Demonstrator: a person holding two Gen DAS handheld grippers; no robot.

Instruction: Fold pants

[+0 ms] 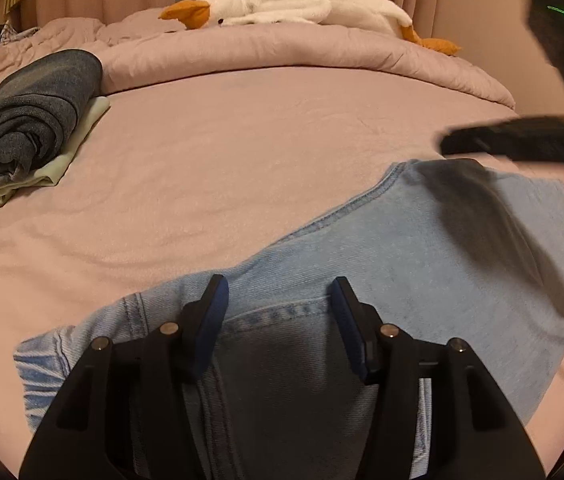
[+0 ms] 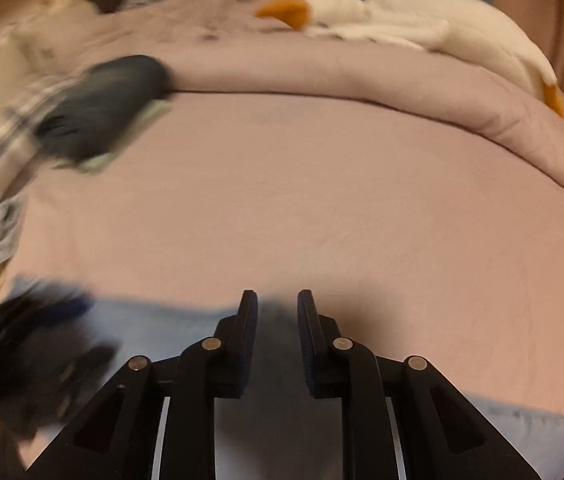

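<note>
Light blue denim pants (image 1: 362, 256) lie folded flat on the pink bedsheet (image 1: 221, 152), seams and a pocket edge showing. My left gripper (image 1: 279, 292) is open just above the pants, nothing between its fingers. My right gripper (image 2: 277, 304) is open with a narrower gap, over the pants' far edge (image 2: 161, 320); it also shows in the left wrist view (image 1: 502, 140) as a dark blurred shape at the right. The left gripper appears blurred at the lower left of the right wrist view (image 2: 33, 352).
A stack of folded clothes, dark grey on pale green (image 1: 29, 128), sits at the left of the bed. A rolled pink duvet (image 1: 302, 52) with a white plush goose (image 1: 302, 4) lies along the far side. Curtains hang behind.
</note>
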